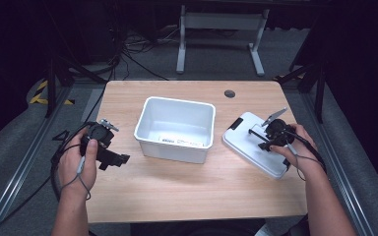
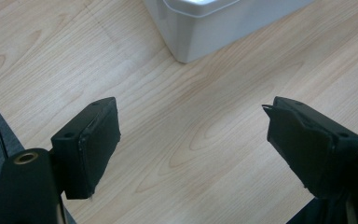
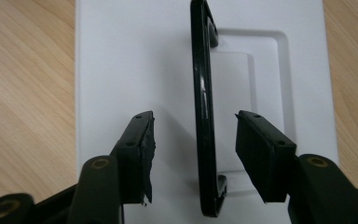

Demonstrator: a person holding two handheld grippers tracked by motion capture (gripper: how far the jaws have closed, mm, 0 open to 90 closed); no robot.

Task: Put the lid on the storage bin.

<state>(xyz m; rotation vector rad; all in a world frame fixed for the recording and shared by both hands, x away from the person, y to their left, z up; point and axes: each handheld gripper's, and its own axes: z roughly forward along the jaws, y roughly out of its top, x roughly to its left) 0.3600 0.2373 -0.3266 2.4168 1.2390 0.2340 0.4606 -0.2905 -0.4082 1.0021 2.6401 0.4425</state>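
Note:
A white plastic bin (image 1: 176, 129) stands empty at the middle of the wooden table, and its near corner (image 2: 191, 28) shows in the left gripper view. To its right lies a white lid (image 1: 256, 144) flat on the table, with a black handle (image 3: 204, 107) standing up from its top. My right gripper (image 1: 265, 139) hovers over the lid, open, its jaws on either side of the handle (image 1: 256, 132) without touching it (image 3: 195, 149). My left gripper (image 1: 114, 158) is open over bare wood left of the bin (image 2: 191, 135), nothing between its jaws.
The table (image 1: 187, 191) has free wood in front of the bin. A round grommet (image 1: 230, 93) sits near the far edge. Beyond the table a white stand (image 1: 221, 29) and cables lie on the grey floor.

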